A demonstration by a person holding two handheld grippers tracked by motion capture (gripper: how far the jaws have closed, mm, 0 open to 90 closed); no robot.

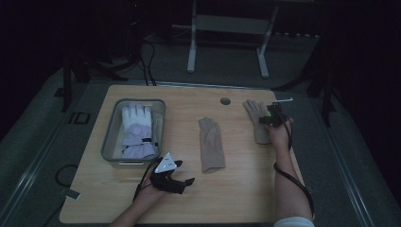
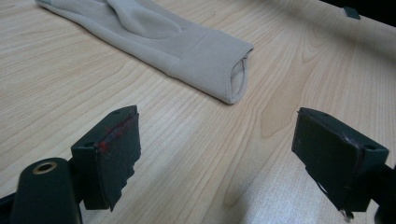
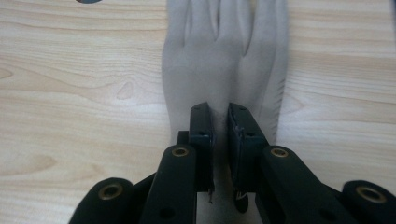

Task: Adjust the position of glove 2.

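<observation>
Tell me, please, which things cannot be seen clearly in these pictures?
- Right tongs, right gripper view: pinched on the beige glove; its cuff is hidden behind them.
- Bin, high view: dim light; what lies under the pale glove is unclear.
- Middle glove, left gripper view: fingers cut off by the top edge.

Both tongs are black. The left tongs (image 1: 185, 182) carry a grey three-cornered plate, ridged pads with red smears and brass-ringed holes; the right tongs (image 3: 220, 122) trail a black cable.
</observation>
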